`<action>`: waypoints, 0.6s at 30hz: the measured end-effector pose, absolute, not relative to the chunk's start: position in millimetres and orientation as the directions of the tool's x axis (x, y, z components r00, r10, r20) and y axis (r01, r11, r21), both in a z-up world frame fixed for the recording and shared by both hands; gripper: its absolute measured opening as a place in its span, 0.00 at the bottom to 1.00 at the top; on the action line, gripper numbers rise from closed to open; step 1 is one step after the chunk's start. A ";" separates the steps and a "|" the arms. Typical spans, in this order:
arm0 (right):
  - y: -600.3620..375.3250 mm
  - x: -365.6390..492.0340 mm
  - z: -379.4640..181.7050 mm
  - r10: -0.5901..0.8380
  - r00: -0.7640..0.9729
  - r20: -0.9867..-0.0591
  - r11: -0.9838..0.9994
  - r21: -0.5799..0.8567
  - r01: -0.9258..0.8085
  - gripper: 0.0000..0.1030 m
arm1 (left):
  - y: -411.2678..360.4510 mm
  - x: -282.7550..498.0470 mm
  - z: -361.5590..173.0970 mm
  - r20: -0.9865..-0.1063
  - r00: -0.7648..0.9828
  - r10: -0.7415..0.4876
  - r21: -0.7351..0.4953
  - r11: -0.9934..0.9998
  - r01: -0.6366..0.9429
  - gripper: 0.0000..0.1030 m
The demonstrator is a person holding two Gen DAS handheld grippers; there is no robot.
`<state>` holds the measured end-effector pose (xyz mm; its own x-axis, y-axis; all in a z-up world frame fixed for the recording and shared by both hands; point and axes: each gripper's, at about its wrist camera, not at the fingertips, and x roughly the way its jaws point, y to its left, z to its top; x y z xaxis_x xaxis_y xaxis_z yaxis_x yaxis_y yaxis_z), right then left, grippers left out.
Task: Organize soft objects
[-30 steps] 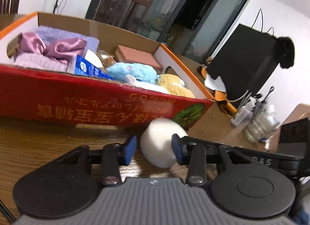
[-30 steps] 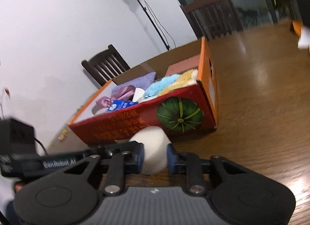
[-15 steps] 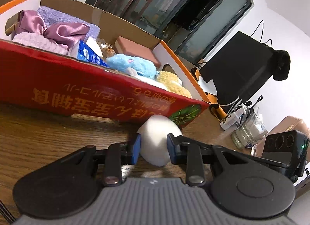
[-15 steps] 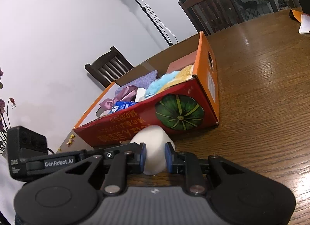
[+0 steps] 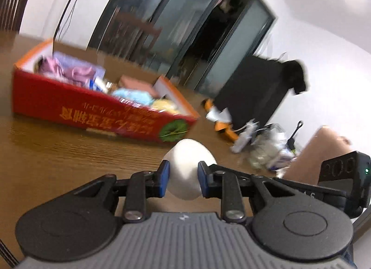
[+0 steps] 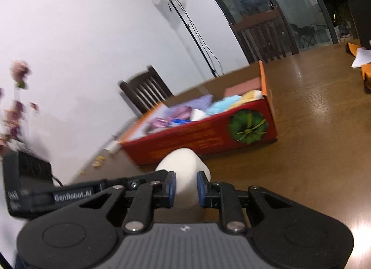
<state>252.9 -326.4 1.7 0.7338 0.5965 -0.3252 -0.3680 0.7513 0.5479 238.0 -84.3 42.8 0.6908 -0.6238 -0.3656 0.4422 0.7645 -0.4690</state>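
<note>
Both grippers have lifted and drawn back from the red box (image 5: 97, 109), which now sits farther ahead and blurred. The left gripper (image 5: 183, 179) and right gripper (image 6: 185, 186) each pinch the white soft lump (image 5: 189, 169) between narrow pads. If they pull unevenly, it could squeeze out and drop short of the box.

The right gripper (image 6: 185, 186) has its blue-padded jaws pressed against both sides of a white soft lump (image 6: 185, 176), which bulges out ahead of them. A second black gripper (image 6: 92, 192) reaches in from the left and meets the same lump. Beyond, a red box (image 6: 208, 139) with a green pumpkin print stands on the brown wooden surface (image 6: 313, 153), holding purple, blue and yellow soft things, blurred.
</note>
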 end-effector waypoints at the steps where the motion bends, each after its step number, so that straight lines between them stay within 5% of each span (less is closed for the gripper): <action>1: -325.0 239.8 6.5 0.604 0.734 -0.309 0.744 0.547 -0.382 0.18 | -83.4 223.2 49.0 -0.351 0.703 -0.619 -0.452 0.769 0.452 0.25; 18: -310.9 220.3 56.4 0.606 0.755 -0.250 0.763 0.449 -0.464 0.18 | -69.6 213.9 89.3 -0.265 0.746 -0.611 -0.424 0.768 0.479 0.25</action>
<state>220.3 -310.9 56.4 0.7552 0.6061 -0.2495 -0.4642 0.7634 0.4492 213.9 -69.6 89.3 0.7458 -0.6114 -0.2647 0.4793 0.7684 -0.4241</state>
